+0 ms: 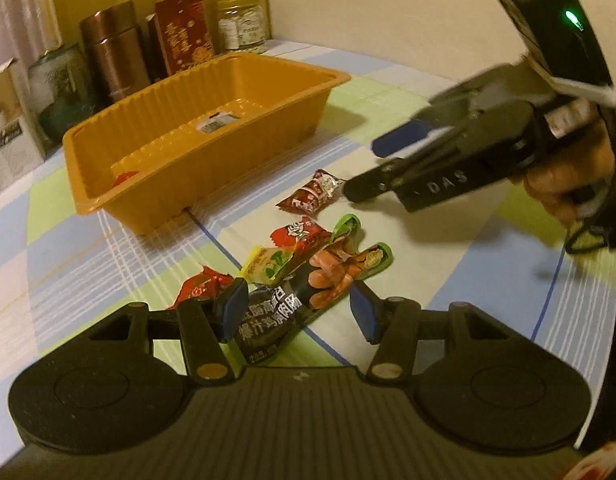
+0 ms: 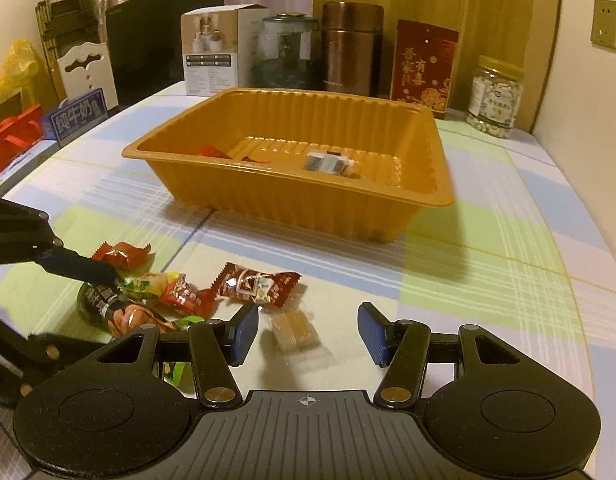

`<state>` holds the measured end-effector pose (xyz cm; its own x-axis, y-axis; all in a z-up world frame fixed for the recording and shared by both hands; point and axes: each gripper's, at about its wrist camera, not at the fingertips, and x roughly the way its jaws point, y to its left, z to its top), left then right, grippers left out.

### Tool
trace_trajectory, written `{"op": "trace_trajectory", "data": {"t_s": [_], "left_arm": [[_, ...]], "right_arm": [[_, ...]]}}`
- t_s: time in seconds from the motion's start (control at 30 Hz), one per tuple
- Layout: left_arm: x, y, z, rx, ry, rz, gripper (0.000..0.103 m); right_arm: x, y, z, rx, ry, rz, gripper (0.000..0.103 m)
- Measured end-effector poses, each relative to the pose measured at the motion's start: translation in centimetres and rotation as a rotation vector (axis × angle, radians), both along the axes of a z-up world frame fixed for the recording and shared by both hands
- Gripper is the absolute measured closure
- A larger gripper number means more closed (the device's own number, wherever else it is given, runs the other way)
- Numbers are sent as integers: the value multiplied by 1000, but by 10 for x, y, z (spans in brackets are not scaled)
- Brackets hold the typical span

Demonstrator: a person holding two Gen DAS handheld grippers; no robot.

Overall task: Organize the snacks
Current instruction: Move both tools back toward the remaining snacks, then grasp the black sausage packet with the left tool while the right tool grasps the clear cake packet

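Observation:
An orange plastic tray (image 1: 120,200) (image 2: 268,196) stands on the checked tablecloth with a few snacks inside. In front of it lies a pile of wrapped snacks. My left gripper (image 1: 298,312) is open, its fingers on either side of a black sausage packet (image 1: 284,308) (image 2: 108,304). My right gripper (image 2: 308,332) is open and empty, low over a clear-wrapped tan biscuit (image 2: 296,332); it also shows in the left wrist view (image 1: 360,168). A brown candy (image 1: 312,196) (image 2: 256,284), a red snack (image 1: 300,236) (image 2: 184,296), a yellow-green snack (image 1: 264,266) and a red candy (image 1: 200,286) (image 2: 124,256) lie around.
Behind the tray stand a white box (image 2: 216,48), a glass jar (image 2: 286,48), a brown canister (image 2: 350,46), a red packet (image 2: 424,64) and a jar of nuts (image 2: 494,96). A blue milk carton (image 2: 74,114) and a dark chair (image 2: 156,40) are at the left.

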<state>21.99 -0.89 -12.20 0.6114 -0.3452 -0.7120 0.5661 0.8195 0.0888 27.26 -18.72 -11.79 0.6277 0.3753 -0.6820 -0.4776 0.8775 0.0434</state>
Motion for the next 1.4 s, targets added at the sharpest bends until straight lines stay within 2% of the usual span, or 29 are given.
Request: {"op": "trace_trajectory", "data": {"t_s": [0.17,0.23,0.37,0.43,0.5,0.7,0.83,0.9,1.1,1.23,1.4], "left_arm": [[3,-3,-2,22,-22,-30,50],[7,-4,-4,35,-21,-43,50],[10,-4,-6,36,9,-30,50],[7,-5,-4,46,18,-24,50],[3,-4,-3,45,36,-11,53],[-18,-2,1,31,79,67,60],[-31,0,4,-24,109,125,60],[-38,-1,4,-28,103,137,60],[-40,-8,6,-6,15,117,60],[-30,-13,3,-15,10,117,60],[-23,-12,-5,-14,35,142,62]], "right_arm": [[3,3,-4,1,12,18,49],[1,3,-6,-9,18,22,58],[-2,4,-8,-24,16,30,67],[-3,3,-7,-14,28,18,76],[-6,2,-6,-11,40,-3,77],[-23,0,-1,-18,72,-46,78],[-38,-8,1,-1,102,-105,78],[-49,-13,3,13,113,-133,77],[-69,-14,4,11,91,-141,76],[-68,-15,5,18,64,-144,64],[-67,-14,2,18,67,-137,64]]}}
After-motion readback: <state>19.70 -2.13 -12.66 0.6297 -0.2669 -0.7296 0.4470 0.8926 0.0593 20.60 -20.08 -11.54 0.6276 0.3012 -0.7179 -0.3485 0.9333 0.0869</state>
